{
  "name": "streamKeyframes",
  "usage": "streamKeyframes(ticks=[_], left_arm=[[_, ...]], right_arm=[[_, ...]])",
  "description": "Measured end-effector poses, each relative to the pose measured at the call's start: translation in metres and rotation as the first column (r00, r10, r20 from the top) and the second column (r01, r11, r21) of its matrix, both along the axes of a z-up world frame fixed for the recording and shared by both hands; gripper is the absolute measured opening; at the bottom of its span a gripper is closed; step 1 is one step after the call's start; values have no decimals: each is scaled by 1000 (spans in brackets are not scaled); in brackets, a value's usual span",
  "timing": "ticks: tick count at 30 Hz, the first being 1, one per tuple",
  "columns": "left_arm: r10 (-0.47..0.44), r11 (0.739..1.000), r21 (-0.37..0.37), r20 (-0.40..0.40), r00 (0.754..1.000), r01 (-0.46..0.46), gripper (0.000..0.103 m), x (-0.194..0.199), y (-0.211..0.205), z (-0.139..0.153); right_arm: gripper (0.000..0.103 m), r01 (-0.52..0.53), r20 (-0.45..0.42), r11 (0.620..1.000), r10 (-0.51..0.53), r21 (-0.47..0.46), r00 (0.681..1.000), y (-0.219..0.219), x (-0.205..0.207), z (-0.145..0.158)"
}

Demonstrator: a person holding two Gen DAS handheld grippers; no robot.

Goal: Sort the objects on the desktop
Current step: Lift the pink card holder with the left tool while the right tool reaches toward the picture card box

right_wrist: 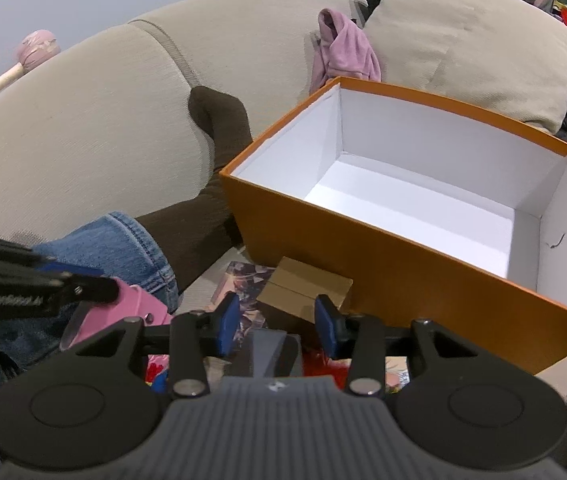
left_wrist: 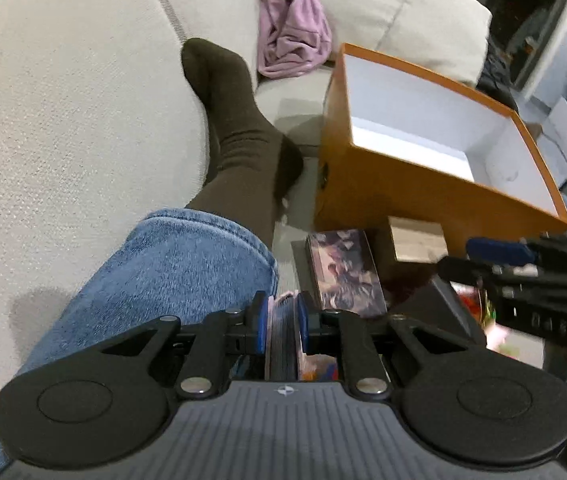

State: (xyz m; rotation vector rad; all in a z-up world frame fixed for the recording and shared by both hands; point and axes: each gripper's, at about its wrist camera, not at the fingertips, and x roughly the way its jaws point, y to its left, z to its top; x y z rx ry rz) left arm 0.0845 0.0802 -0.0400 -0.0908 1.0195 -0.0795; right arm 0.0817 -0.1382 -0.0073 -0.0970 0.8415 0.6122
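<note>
My left gripper (left_wrist: 281, 326) is shut on a thin pink and grey object (left_wrist: 281, 340), held low beside my leg. The same object shows pink in the right wrist view (right_wrist: 135, 304), under the left gripper. My right gripper (right_wrist: 277, 326) is open and empty above a grey object (right_wrist: 273, 354). An open orange box (right_wrist: 363, 280) with a white, empty inside stands just ahead; it also shows in the left wrist view (left_wrist: 403, 188). An illustrated card box (left_wrist: 343, 272) and a small tan box (left_wrist: 419, 240) lie in front of it.
A beige sofa (left_wrist: 63, 100) curves around the left and back. A leg in blue jeans (left_wrist: 171, 268) and a dark sock (left_wrist: 235, 120) lies left of the box. A pink cloth (left_wrist: 291, 36) and a cushion (right_wrist: 463, 40) lie behind. Colourful items lie under the right gripper.
</note>
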Motion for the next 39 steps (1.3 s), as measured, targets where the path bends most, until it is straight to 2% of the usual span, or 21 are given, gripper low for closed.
streamKeyframes(ticks=[7, 11, 14, 18, 24, 27, 31, 34, 38, 39], left_arm=[[8, 1000, 6, 5, 1000, -8, 17, 14, -3, -6], [-6, 1000, -9, 4, 1000, 6, 18, 9, 0, -6], [-16, 1000, -26, 8, 1000, 16, 18, 5, 5, -5], [-13, 999, -52, 9, 1000, 14, 18, 4, 9, -6], [0, 998, -67, 10, 1000, 1, 22, 2, 12, -6], [0, 998, -62, 12, 1000, 1, 24, -3, 12, -4], [-19, 1000, -18, 6, 1000, 19, 36, -17, 7, 4], [-23, 999, -25, 4, 1000, 23, 46, -25, 8, 7], [-33, 999, -27, -23, 999, 32, 41, -20, 4, -4], [-35, 999, -22, -27, 999, 35, 41, -18, 2, -6]], right_arm=[[44, -71, 17, 997, 70, 9, 997, 19, 0, -4], [30, -120, 11, 993, 120, 0, 993, 38, 6, -12], [24, -157, -2, 987, 157, 18, 988, 47, 8, -16], [24, -220, -46, 973, 224, 73, 974, 58, 5, -23], [22, -251, -94, 966, 256, 60, 962, 71, 2, -37], [22, -262, -92, 964, 265, 50, 960, 74, 0, -39], [22, -260, -93, 965, 263, 43, 960, 75, 1, -42], [22, -273, -85, 961, 275, 32, 958, 74, -3, -45], [23, -302, -73, 953, 302, 5, 951, 72, -7, -47], [27, -313, -60, 949, 312, -17, 948, 71, -8, -46]])
